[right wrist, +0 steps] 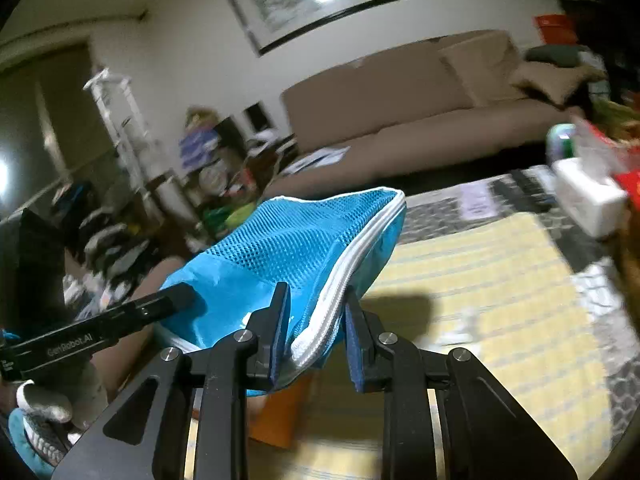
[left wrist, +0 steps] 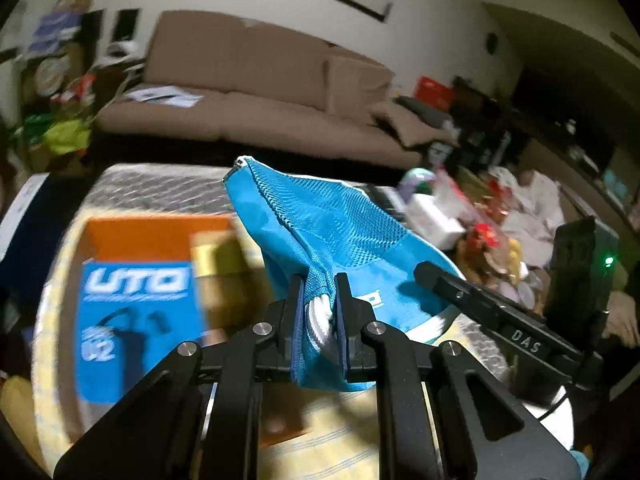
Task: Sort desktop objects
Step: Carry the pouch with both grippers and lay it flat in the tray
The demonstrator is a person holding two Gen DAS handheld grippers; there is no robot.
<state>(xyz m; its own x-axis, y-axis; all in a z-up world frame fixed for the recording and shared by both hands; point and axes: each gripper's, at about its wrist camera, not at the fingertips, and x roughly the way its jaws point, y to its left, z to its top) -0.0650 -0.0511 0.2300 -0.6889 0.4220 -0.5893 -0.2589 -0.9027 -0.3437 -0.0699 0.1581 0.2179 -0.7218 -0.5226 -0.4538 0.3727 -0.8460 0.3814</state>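
A blue mesh pouch (left wrist: 320,220) with a white zipper hangs in the air over the table, held from both ends. My left gripper (left wrist: 318,300) is shut on one bunched corner of it, with white trim squeezed between the pads. My right gripper (right wrist: 316,320) is shut on the zipper edge of the pouch (right wrist: 288,248). In the left wrist view the right gripper (left wrist: 424,270) reaches in from the right and touches the pouch. Seen from the right wrist, the left gripper (right wrist: 180,296) comes in from the left, carried by a gloved hand (right wrist: 44,400).
Under the pouch an orange and blue box (left wrist: 136,280) lies on a yellow striped mat (right wrist: 480,280). A white box (right wrist: 588,200) and mixed clutter (left wrist: 492,236) crowd the table's right side. A beige sofa (left wrist: 248,92) stands behind the table.
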